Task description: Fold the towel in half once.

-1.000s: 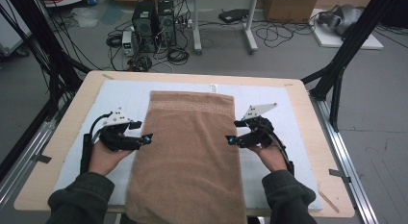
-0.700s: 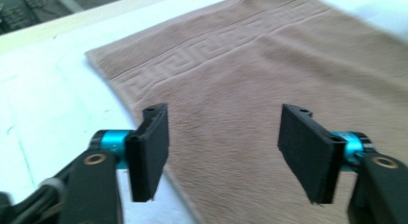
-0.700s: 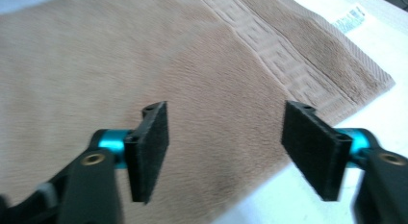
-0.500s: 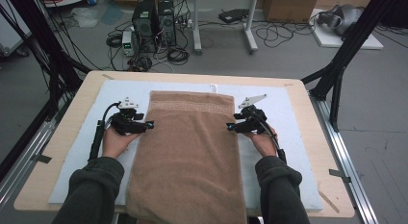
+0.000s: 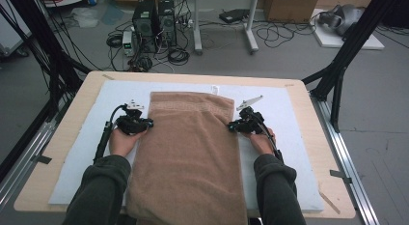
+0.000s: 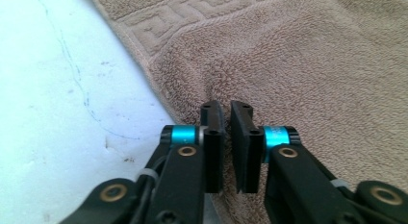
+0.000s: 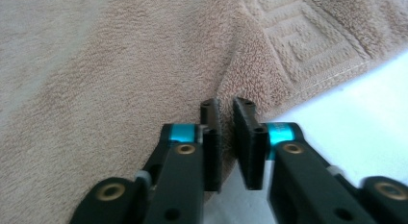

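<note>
Cables, computer towers and black frame legs crowd the grey floor beyond a wooden surface covered with a pale blue mat, on which a long brown towel lies flat, running from the middle of the mat to the near edge and hanging over it. My left gripper has just been closing its jaws, and in the left gripper view they stand nearly together at the towel's left edge, with a raised pinch of terry cloth puckering up into the thin gap at their tips. My right gripper has likewise just been closing, and in the right gripper view its jaws stand nearly together on the towel's right edge, a small ridge of cloth drawn up between them. Both grips sit just short of the woven key-pattern band that crosses the towel near its far end. Outward from the jaws, my two hands rest on the mat on either side of the towel, dark green sleeves coming in from the near edge, a black cable trailing back from each gripper. A small white tag lies on the mat just past the towel's far edge.
</note>
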The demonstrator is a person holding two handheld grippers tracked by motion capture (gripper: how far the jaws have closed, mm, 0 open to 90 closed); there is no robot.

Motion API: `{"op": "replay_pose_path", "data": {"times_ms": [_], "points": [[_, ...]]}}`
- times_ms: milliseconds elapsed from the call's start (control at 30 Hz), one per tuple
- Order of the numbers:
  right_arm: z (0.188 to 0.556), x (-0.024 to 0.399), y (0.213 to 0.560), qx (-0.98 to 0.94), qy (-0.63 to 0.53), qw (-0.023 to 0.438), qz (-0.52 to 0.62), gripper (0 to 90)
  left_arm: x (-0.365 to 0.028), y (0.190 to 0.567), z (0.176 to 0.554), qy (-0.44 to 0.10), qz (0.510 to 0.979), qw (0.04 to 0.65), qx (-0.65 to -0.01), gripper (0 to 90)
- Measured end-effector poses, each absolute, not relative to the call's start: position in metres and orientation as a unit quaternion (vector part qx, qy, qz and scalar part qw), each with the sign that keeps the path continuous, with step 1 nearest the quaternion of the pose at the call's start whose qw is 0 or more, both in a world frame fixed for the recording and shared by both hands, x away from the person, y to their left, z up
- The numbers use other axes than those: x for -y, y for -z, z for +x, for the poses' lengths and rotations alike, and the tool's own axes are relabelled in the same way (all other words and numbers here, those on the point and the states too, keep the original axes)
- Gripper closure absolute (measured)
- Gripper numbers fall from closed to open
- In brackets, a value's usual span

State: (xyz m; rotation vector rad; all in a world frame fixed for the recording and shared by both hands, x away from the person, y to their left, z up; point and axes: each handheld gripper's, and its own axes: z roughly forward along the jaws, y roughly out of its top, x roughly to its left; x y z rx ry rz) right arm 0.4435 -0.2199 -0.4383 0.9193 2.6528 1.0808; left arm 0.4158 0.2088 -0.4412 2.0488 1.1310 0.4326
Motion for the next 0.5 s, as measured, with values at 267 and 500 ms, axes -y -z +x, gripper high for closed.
{"op": "replay_pose_path", "data": {"times_ms": [267,500], "points": [[0.443,0.237,0.414,-0.855,-0.398,0.073,0.324,84.6,-0.218,0.418,0.415,-0.161,0.790,0.408,-0.427,86.0],[0.427,0.246,0.376,-0.851,-0.425,0.064,0.303,84.4,-0.226,0.390,0.398,-0.160,0.789,0.436,-0.402,86.0]]}}
